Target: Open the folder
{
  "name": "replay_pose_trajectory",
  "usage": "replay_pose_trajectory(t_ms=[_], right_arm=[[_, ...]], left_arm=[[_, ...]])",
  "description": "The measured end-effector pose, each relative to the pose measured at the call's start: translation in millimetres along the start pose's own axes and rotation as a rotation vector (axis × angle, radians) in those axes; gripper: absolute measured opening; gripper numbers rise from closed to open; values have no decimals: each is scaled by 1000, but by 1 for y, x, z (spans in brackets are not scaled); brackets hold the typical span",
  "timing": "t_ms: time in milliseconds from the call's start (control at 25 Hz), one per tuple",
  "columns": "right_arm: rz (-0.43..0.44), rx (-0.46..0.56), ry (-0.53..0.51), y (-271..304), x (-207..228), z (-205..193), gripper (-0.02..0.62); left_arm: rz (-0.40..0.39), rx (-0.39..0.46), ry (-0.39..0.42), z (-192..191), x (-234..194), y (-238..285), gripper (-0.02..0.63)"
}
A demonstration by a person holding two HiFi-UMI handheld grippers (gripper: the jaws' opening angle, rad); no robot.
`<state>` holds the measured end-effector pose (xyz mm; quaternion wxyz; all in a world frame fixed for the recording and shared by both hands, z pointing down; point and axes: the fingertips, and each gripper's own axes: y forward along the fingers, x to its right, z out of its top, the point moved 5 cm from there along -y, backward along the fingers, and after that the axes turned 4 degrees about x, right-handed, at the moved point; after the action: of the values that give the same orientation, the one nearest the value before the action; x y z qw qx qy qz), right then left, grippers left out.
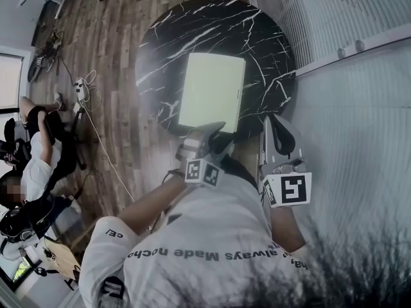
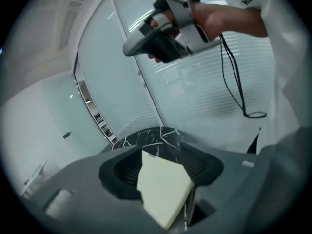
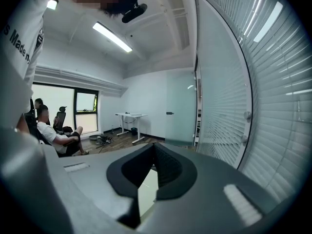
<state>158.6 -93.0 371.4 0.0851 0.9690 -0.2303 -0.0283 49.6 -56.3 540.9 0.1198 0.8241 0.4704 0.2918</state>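
Note:
A pale yellow-green folder (image 1: 212, 92) lies closed and flat on a round black marble table (image 1: 212, 24). My left gripper (image 1: 215, 131) hovers at the folder's near edge. Its jaws stand wide apart, and the folder (image 2: 163, 186) shows between them without touching either pad. My right gripper (image 1: 275, 118) is to the right of the folder, over the table's near right rim. Its jaws meet at the tip with nothing held (image 3: 154, 146). A strip of the folder (image 3: 146, 191) shows below them. In the left gripper view the right gripper (image 2: 146, 43) hangs high up in a hand.
White blinds and a glass wall (image 1: 347, 37) run along the table's right side. Wood floor with cables and a power strip (image 1: 80, 92) lies to the left. A seated person (image 1: 32, 165) is at the far left. A white desk (image 3: 129, 117) stands at the back of the room.

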Motion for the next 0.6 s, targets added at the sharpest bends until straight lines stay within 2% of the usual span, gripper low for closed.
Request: replay_pose_trajectory(t_ms=[360,600], right_arm=[[10,-4,5,1,-3,-8,2],[11,-15,8,0,-2,-16,2]], left_arm=[[-62,-157,159,-84,47,52,254],[-87,-258,319,-123,63,71,259]])
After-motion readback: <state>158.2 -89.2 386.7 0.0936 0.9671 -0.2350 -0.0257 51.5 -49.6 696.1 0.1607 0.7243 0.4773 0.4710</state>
